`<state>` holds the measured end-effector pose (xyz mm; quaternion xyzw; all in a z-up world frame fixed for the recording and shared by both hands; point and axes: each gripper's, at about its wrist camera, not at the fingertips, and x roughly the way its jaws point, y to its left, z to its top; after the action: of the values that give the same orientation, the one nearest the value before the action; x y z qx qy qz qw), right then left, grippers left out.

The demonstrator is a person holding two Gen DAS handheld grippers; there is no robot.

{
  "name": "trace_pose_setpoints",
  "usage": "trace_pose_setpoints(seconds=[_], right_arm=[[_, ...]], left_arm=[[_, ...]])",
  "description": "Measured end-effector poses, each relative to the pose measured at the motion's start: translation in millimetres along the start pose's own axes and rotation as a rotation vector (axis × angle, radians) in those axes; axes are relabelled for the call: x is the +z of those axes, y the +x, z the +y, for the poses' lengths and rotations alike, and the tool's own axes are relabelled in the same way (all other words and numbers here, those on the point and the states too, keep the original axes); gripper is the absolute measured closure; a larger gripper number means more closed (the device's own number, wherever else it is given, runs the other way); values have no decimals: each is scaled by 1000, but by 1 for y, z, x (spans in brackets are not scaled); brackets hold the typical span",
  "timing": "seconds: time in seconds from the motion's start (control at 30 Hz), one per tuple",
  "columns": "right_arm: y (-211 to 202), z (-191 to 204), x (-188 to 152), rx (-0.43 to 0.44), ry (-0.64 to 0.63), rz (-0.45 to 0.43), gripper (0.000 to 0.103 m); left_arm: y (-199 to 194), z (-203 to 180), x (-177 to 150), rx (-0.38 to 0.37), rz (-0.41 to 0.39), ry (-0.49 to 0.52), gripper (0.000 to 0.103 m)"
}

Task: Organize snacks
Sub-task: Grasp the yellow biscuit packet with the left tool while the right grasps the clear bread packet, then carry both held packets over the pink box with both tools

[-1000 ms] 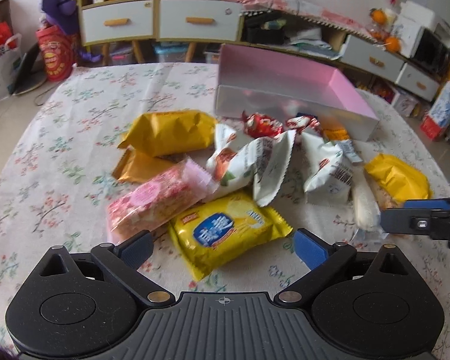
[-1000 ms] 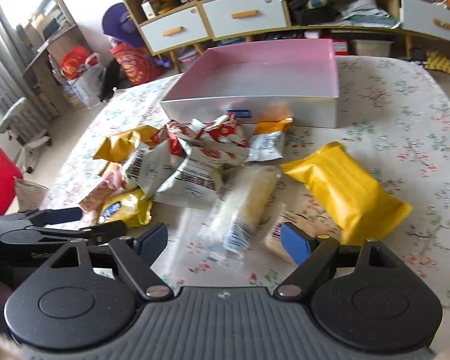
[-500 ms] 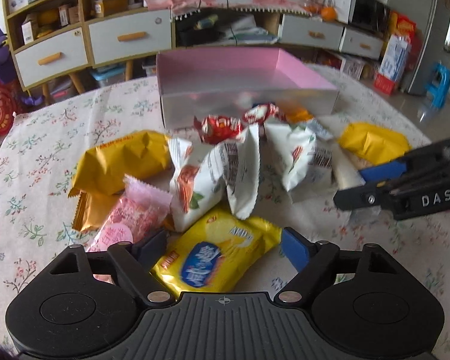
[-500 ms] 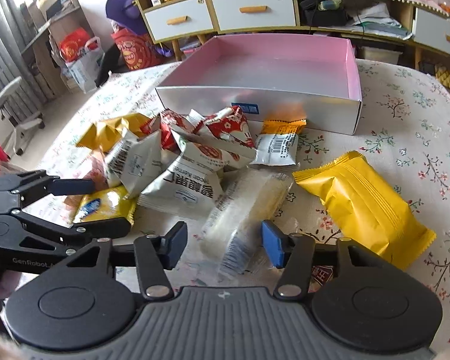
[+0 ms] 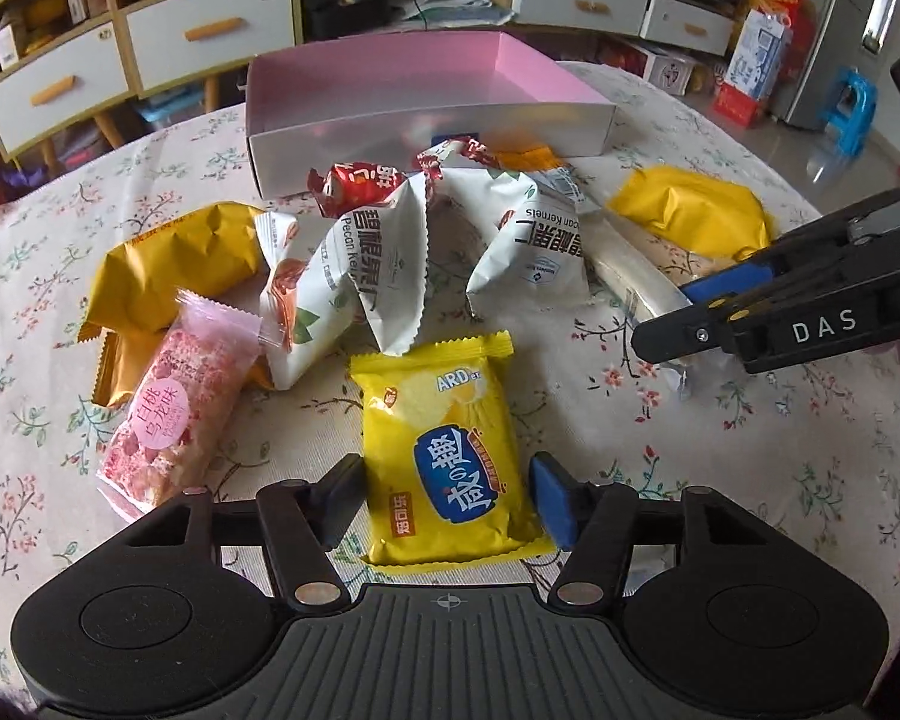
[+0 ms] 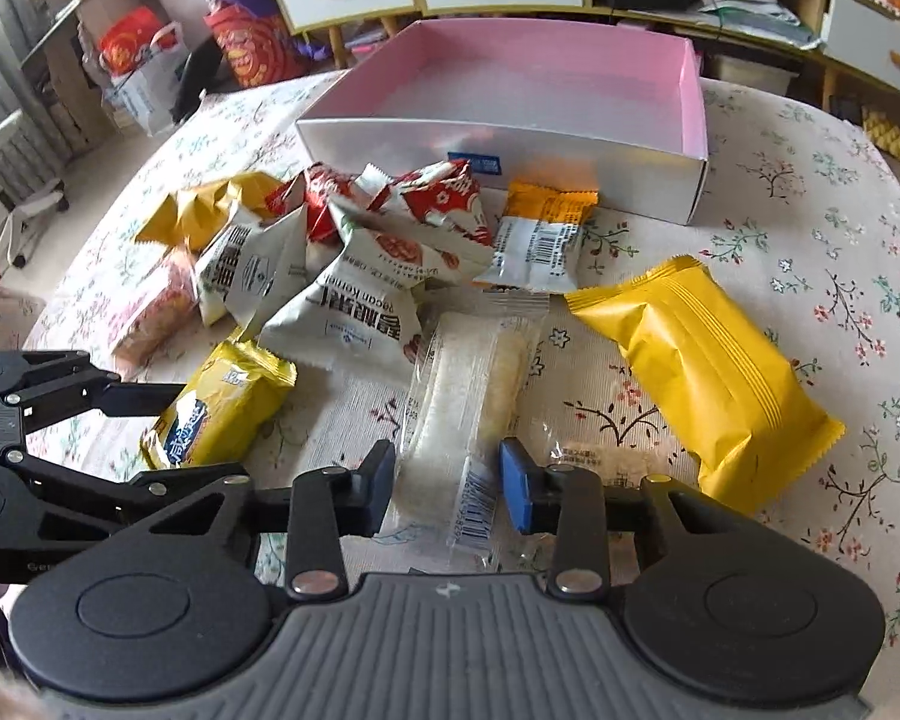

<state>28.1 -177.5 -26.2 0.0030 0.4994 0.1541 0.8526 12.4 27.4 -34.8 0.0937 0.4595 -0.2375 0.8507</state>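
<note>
I have my left gripper [image 5: 447,495] down over the yellow chip packet [image 5: 444,450], which lies flat on the flowered tablecloth [image 5: 750,450]; its jaws have just been closing, with the packet's near end between them. The black finger sits right at the packet's left edge and the blue pad [image 5: 551,495] right at its other edge, though I cannot tell whether they press on it. My right gripper [image 6: 447,480] straddles the clear-wrapped pastry [image 6: 471,396], jaws also just closing, with the wrapper's barcode end between them; a sliver of gap seems to remain on each side, so I do not call it gripped. Behind both lies the pile: 2 white pecan bags [image 5: 354,276], red-and-white packets [image 6: 444,204], a pink bar [image 5: 174,402], a gold packet [image 5: 174,264] and an orange-and-white pouch [image 6: 540,234]. A big yellow packet [image 6: 702,372] lies alone at the right of the pastry. The pink-lined box [image 6: 510,144] stands open at the far side of the table, just behind the pile, with nothing visible inside it.
</note>
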Motion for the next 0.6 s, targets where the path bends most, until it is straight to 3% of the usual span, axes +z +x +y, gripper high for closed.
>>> trace_pose_setpoints(seconds=[0.2, 0.37, 0.47, 0.6], right_arm=[[6, 3, 3, 19, 12, -13, 55], [11, 11, 4, -20, -28, -34, 54], [11, 15, 2, -59, -66, -43, 63], [8, 14, 2, -93, -63, -43, 79]], left_arm=[[8, 2, 9, 43, -33, -63, 40], [12, -7, 11, 99, -47, -61, 43], [12, -10, 13, 106, -48, -66, 52], [11, -12, 14, 115, -40, -83, 54]])
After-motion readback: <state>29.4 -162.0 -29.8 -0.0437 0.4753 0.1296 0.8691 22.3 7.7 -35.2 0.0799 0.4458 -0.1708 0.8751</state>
